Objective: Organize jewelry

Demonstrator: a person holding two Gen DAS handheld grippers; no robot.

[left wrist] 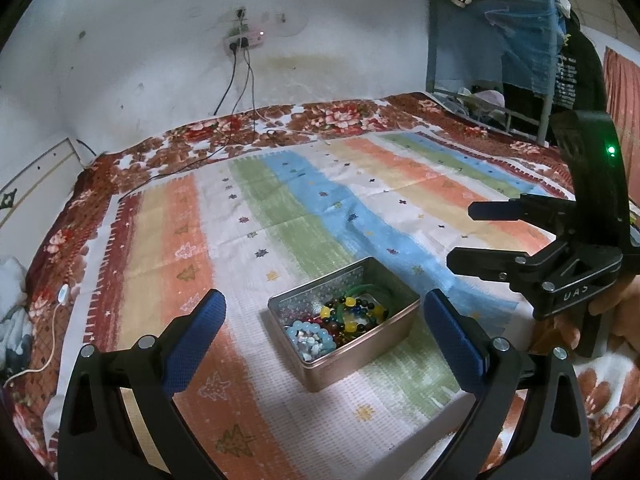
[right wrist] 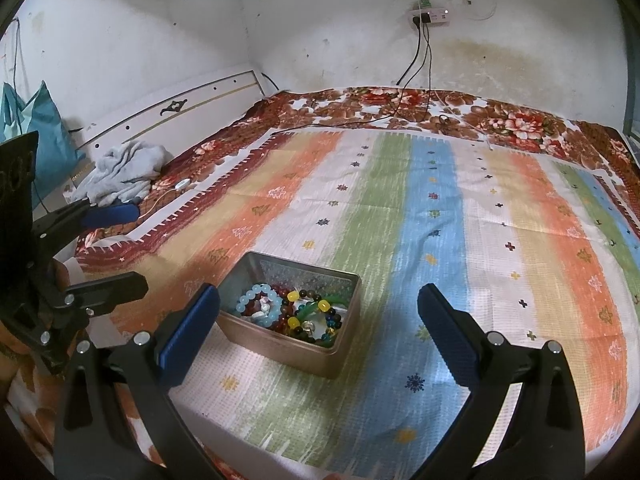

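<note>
Striped cloth [right wrist: 400,208], floral bedspread [right wrist: 500,120], power strip [right wrist: 428,16], grey towel [right wrist: 124,172]

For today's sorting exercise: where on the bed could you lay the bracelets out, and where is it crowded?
Bare striped cloth stretches beyond the metal tin toward the wall and out to its right. Crowded: the tin's inside, heaped with bead bracelets; the floral edge by the wall, strewn with cables; the corner holding a grey garment.
</note>
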